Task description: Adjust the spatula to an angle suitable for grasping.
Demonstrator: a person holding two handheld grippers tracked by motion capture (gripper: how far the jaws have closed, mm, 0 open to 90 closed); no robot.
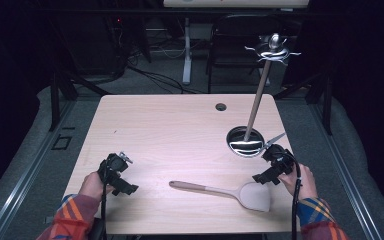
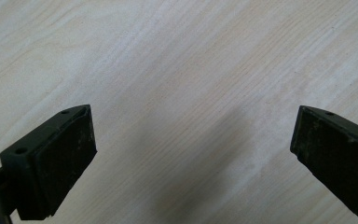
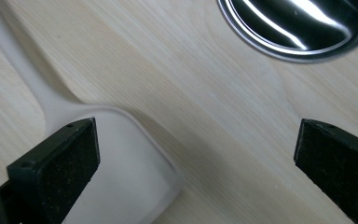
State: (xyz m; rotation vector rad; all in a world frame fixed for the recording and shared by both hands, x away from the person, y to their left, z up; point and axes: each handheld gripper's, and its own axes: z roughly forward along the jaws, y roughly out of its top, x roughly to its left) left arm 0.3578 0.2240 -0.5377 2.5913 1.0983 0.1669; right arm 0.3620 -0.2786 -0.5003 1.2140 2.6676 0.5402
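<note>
Item 1, spatula [image 1: 227,192]: lies flat on the wooden surface [image 1: 180,130] near its front edge, wooden handle pointing left, pale blade to the right. In the right gripper view the blade [image 3: 121,172] sits under the left jaw, nothing gripping it.

Item 2, right tool [image 1: 271,165]: held just above and to the right of the blade, jaws wide apart and empty [image 3: 196,154]. It stands between the spatula and the steel bowl.

Item 3, left tool [image 1: 116,175]: rests at the front left, well apart from the spatula, jaws spread wide over bare wood [image 2: 193,154] (nothing between them).

Item 4, steel bowl [image 1: 245,142]: base of a hook stand whose wooden pole [image 1: 258,97] rises to a ring of metal hooks [image 1: 272,50]; its shiny rim shows at the top of the right gripper view [image 3: 303,32].

Step in hand, as judged: approach to picking up the spatula, not yet grasped. The next move calls for lowering the right tool so the jaws straddle the blade's neck or handle, then closing; a likely aim is hanging it on the stand.
</note>
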